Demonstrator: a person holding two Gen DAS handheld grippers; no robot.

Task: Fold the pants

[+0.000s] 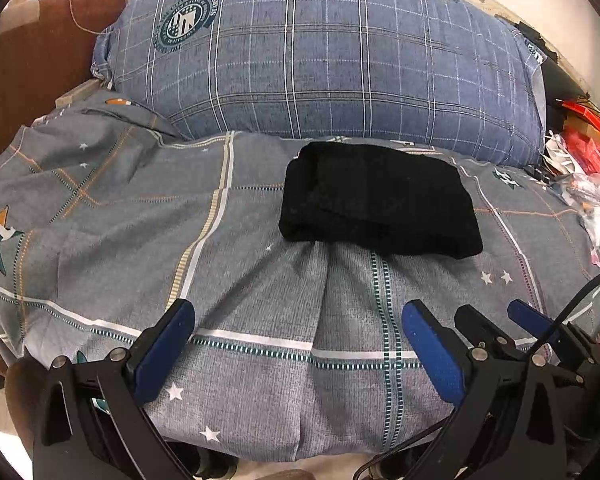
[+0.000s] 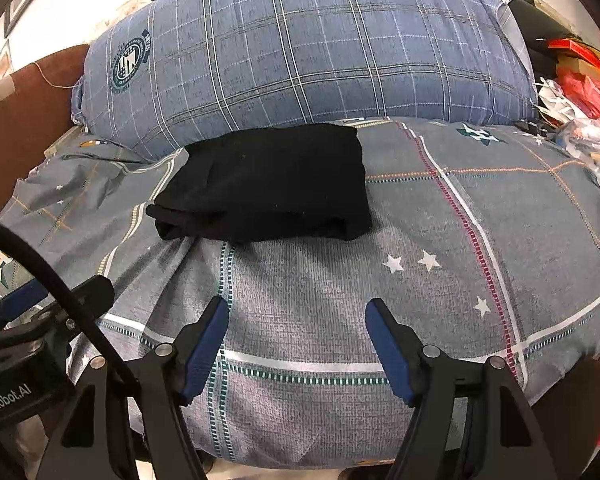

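The black pants (image 2: 264,184) lie folded on the bed (image 2: 440,240) at twelve o'clock of both empty, spread grippers, long axis crosswise, apparently nearer the right gripper (image 2: 296,346) than the left gripper (image 1: 296,350).

White "GenRobot.AI" on black housing of left gripper (image 2: 4,396), left of right tool's fingers. Round emblem on blue plaid pillow (image 2: 130,62) ahead: lettering unreadable.
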